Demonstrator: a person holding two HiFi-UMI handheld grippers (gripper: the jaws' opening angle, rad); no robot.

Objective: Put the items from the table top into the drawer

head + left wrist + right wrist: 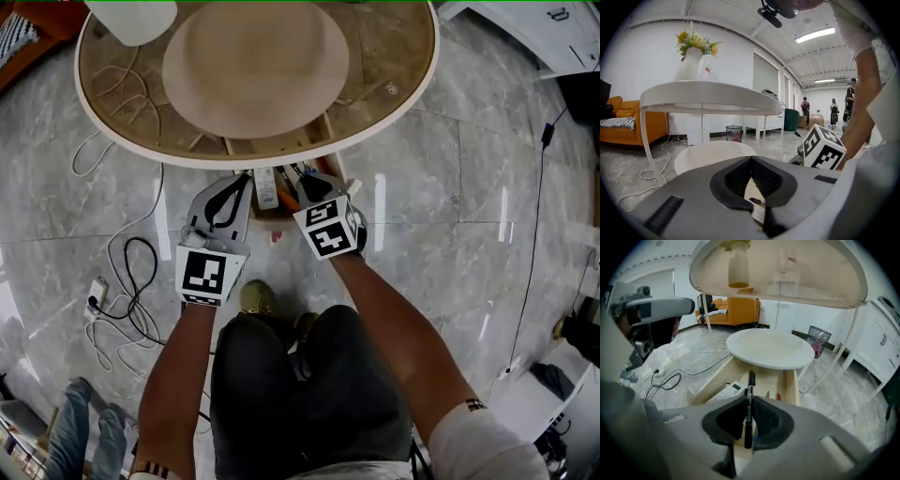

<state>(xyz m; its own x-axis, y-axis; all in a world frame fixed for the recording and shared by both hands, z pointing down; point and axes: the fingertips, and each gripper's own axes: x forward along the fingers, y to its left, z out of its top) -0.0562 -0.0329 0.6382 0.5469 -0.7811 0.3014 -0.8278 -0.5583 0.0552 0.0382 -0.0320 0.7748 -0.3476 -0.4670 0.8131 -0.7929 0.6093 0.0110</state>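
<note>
An open wooden drawer (336, 167) juts out below the round table (412, 75). My right gripper (302, 183) hangs over it, shut on a black pen (749, 394) that stands up between the pads and points into the drawer (790, 385). A white remote-like device (724, 392) lies inside, also seen in the head view (266, 186). My left gripper (242, 183) is beside the right one at the drawer's left front, its jaws (751, 159) closed together with nothing in them. The right gripper's marker cube (824, 147) shows beside it.
A white vase with flowers (691, 61) stands on the table top. A round lower shelf (771, 348) sits just behind the drawer. Cables and a power strip (97, 292) lie on the floor to the left. An orange sofa (628, 124) and a waste bin (734, 132) stand farther off.
</note>
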